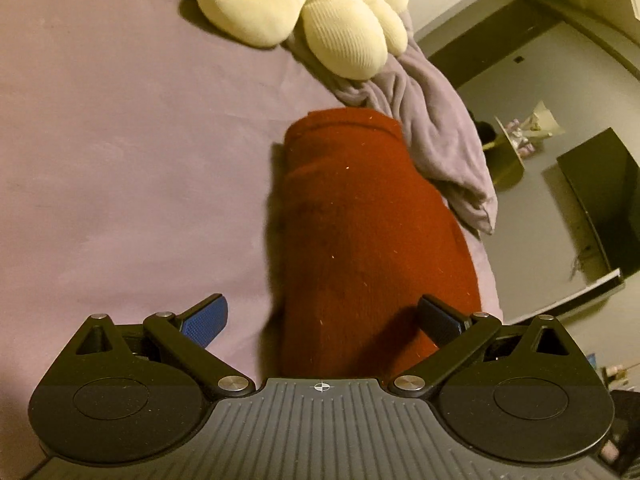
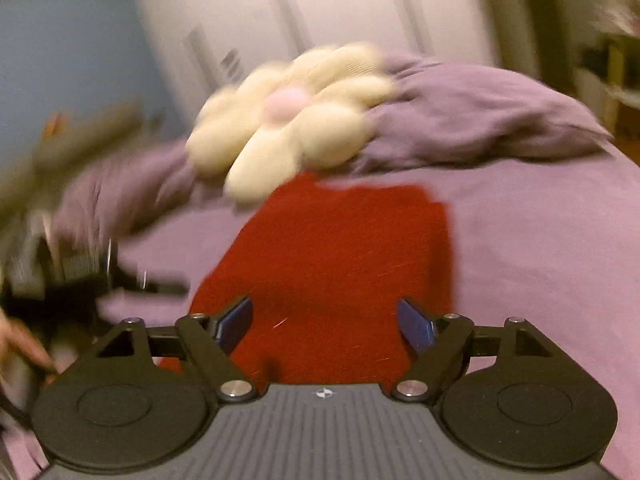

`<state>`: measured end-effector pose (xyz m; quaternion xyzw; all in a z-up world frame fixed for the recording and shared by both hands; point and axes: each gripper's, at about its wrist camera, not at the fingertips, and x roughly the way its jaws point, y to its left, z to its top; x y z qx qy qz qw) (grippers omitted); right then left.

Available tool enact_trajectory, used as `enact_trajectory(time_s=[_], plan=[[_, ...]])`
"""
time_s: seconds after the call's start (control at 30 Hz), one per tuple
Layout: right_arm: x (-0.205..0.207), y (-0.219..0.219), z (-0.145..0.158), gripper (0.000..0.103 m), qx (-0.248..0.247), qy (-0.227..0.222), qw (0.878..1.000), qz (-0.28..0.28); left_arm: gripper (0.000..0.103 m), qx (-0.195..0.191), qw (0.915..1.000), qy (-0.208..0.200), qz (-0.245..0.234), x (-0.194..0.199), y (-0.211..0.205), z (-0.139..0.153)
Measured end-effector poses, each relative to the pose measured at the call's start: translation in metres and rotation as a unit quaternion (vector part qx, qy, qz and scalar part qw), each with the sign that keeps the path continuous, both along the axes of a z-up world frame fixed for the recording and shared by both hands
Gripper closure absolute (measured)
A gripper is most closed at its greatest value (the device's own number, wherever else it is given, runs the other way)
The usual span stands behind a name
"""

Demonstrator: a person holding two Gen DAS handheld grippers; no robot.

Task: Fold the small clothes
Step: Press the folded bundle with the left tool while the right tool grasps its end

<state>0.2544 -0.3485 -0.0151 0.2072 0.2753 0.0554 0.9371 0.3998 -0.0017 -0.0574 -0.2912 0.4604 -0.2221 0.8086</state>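
Note:
A dark red folded garment (image 1: 360,220) lies on the purple bed sheet (image 1: 120,140), its folded edge thick on the left side. My left gripper (image 1: 322,320) hovers over the garment's near end, jaws wide apart, open, with the cloth below them and no pad pressing on it. In the blurred right wrist view the same red garment (image 2: 332,260) lies flat ahead. My right gripper (image 2: 326,326) stands open above its near edge, blue pads (image 2: 416,326) apart and gripping nothing. The other gripper and a hand (image 2: 24,344) show blurred at the left.
A cream flower-shaped plush cushion (image 1: 312,12) rests on a rumpled purple blanket (image 1: 436,128) beyond the garment. The bed's edge (image 1: 490,280) runs close on the right in the left wrist view, with dark furniture (image 1: 600,200) and floor past it.

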Motion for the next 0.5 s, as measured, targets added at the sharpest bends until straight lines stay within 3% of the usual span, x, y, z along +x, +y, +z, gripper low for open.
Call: enact_trajectory(time_s=[0.1,0.17,0.33,0.4,0.5], plan=[[0.018,-0.051,-0.028,0.023,0.092,0.044,0.994,-0.032,0.0,-0.048,0.9987,0.017,-0.001,0.012,-0.003,-0.012],[0.035,-0.077,-0.055,0.021,0.169,0.084,0.982,-0.029,0.0,-0.064,0.9977,0.022,-0.008,0.022,-0.008,-0.015],[0.06,-0.096,-0.087,0.015,0.268,0.088,0.959,-0.009,0.005,-0.074,0.9965,0.028,-0.027,0.043,-0.024,-0.026],[0.068,-0.092,-0.091,0.015,0.29,0.081,0.954,0.005,0.008,-0.07,0.997,0.024,-0.023,0.048,-0.029,-0.027],[0.082,-0.075,-0.091,0.017,0.274,0.09,0.957,0.04,0.011,-0.066,0.9974,0.014,-0.025,0.048,-0.032,-0.03]])
